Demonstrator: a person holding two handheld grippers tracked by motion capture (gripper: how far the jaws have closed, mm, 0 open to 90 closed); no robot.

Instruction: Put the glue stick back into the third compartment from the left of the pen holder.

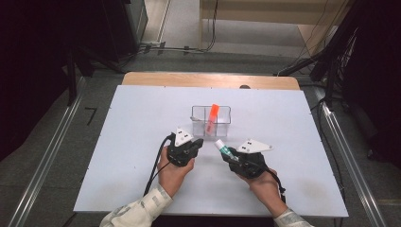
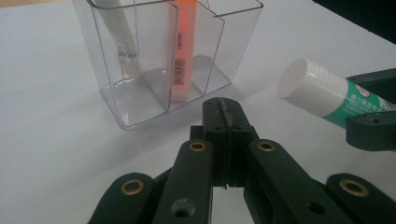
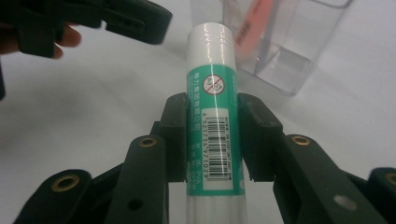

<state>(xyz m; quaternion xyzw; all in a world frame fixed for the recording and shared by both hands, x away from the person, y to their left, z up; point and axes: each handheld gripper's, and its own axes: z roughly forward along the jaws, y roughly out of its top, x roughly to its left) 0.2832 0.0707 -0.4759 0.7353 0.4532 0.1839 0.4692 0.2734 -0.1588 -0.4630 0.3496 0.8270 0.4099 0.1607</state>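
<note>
A clear plastic organiser [image 1: 223,121] [image 2: 140,100] [image 3: 299,60] with compartments stands mid-table. An orange marker [image 1: 212,116] [image 2: 183,51] [image 3: 254,21] leans in it, and a white stick [image 2: 122,39] stands in another compartment. My right gripper [image 1: 231,154] [image 3: 212,126] is shut on a green-and-white glue stick [image 1: 223,148] [image 2: 327,93] [image 3: 212,112], white cap pointing toward the organiser. My left gripper [image 1: 196,142] [image 2: 223,116] is shut with nothing in it, just in front of the organiser.
The white table [image 1: 132,142] has free room to the left and right of the organiser. A wooden edge [image 1: 208,79] runs along its far side. Metal rails [image 1: 47,151] flank the table on the floor.
</note>
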